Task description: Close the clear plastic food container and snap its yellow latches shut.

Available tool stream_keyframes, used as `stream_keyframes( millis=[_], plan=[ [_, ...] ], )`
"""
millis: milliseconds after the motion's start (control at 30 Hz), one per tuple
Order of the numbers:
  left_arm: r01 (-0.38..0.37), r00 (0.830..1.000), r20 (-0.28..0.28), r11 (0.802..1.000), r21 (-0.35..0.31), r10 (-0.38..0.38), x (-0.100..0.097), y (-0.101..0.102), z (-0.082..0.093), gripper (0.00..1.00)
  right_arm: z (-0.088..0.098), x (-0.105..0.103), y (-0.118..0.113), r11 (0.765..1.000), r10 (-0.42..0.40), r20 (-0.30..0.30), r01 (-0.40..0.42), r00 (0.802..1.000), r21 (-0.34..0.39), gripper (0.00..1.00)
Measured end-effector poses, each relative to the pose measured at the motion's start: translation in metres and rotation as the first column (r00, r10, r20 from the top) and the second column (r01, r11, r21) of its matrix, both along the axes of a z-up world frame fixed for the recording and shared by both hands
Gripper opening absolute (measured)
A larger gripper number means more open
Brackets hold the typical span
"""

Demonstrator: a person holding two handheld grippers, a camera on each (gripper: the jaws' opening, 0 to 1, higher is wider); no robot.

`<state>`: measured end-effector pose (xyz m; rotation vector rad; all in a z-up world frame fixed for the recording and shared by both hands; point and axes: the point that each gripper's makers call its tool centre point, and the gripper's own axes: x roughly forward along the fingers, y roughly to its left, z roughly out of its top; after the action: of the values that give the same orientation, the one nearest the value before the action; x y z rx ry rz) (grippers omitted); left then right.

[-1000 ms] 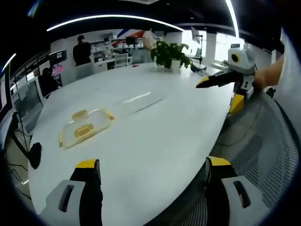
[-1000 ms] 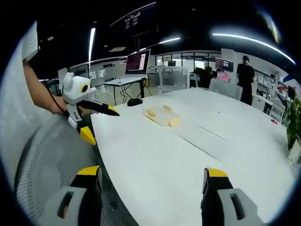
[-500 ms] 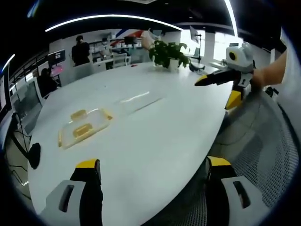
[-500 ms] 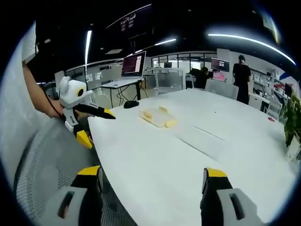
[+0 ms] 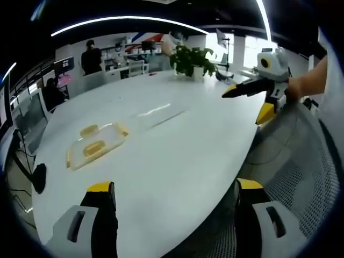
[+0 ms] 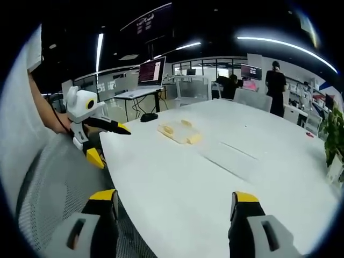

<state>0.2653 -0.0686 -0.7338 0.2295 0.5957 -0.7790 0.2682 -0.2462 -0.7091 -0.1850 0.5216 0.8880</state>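
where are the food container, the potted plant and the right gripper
food container (image 5: 97,145), left gripper view, on its clear lid
potted plant (image 5: 192,60), left gripper view, on its leaves
right gripper (image 5: 247,101), left gripper view, midway between its fingers

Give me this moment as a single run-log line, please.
left gripper: open, off table | right gripper: open, off table | container: on white table, untouched | latches: unsnapped
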Motion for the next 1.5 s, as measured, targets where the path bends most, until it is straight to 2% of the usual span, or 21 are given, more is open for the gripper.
stream_keyframes(
  millis=[133, 367, 467, 567, 767, 1133, 1233, 1500],
  plan=[
    [-0.011, 1.0, -0.005, 1.0, -0.01, 0.011, 0.003, 0.0, 0.001, 0.9, -0.004, -0.003, 0.002, 1.0, 0.019, -0.017, -0.019, 1.0, -0.007, 0.87],
    [0.012, 1.0, 0.007, 1.0, -0.024, -0.012, 0.008, -0.001, 0.009, 0.89, -0.004, -0.001, 0.008, 0.999, 0.033, -0.024, -0.034, 0.999, -0.019, 0.87],
    [0.004, 1.0, -0.03, 0.999, -0.052, -0.005, 0.007, -0.001, 0.005, 0.9, -0.009, -0.002, 0.011, 0.996, 0.067, -0.028, -0.068, 0.997, -0.053, 0.88],
    [0.026, 0.999, -0.038, 0.999, -0.033, -0.027, 0.005, 0.0, 0.002, 0.87, -0.014, -0.002, 0.014, 0.994, 0.084, -0.034, -0.086, 0.996, -0.066, 0.87],
    [0.031, 0.999, -0.039, 0.999, -0.042, -0.033, 0.01, 0.001, 0.003, 0.87, -0.014, 0.005, 0.019, 0.993, 0.093, -0.031, -0.094, 0.995, -0.068, 0.84],
    [0.031, 0.999, -0.03, 0.999, -0.043, -0.032, 0.029, 0.007, 0.008, 0.86, -0.017, 0.019, 0.036, 0.991, 0.117, -0.035, -0.119, 0.993, -0.066, 0.82],
    [0.034, 0.999, -0.026, 0.999, -0.04, -0.035, 0.032, 0.006, 0.008, 0.85, -0.017, 0.022, 0.039, 0.988, 0.129, -0.045, -0.132, 0.991, -0.078, 0.77],
    [0.037, 0.999, -0.035, 0.999, -0.035, -0.039, 0.037, 0.011, 0.002, 0.85, -0.02, 0.028, 0.046, 0.984, 0.15, -0.044, -0.153, 0.988, -0.086, 0.78]
  ],
)
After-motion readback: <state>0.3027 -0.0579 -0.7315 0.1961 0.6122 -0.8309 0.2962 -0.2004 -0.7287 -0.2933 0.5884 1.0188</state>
